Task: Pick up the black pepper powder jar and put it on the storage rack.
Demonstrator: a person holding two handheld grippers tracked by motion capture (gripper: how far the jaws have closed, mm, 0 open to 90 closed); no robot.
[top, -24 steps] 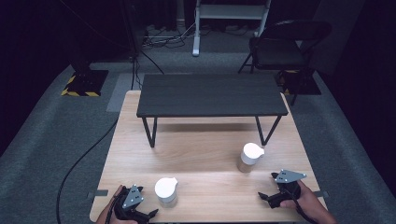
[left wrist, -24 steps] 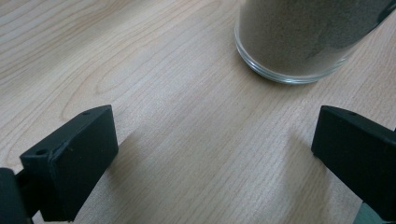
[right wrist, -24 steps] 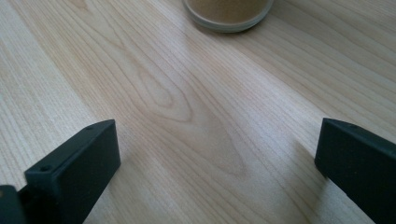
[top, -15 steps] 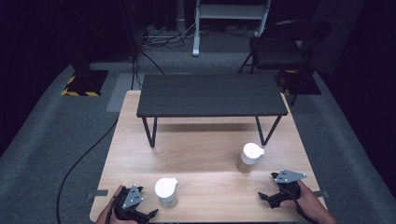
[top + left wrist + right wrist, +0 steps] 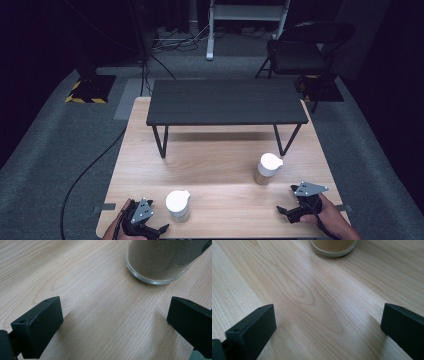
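Observation:
Two glass jars with white lids stand on the wooden table [image 5: 220, 160]. The nearer jar [image 5: 178, 205] holds greyish powder and stands just right of my left gripper [image 5: 161, 230]; its glass base [image 5: 157, 262] shows a short way ahead of the wide-apart jaws. The farther jar [image 5: 267, 169] holds tan powder, up and left of my right gripper [image 5: 281, 210]; its base [image 5: 333, 247] lies well ahead of that gripper's jaws. Both grippers rest low at the table's near edge, open, with bare wood between their jaws.
A low black bench-like shelf [image 5: 227, 102] on thin legs stands across the far half of the table. A folding chair [image 5: 300, 50] and cables lie on the grey floor beyond. Tape marks [image 5: 105, 207] sit at the table's near corners.

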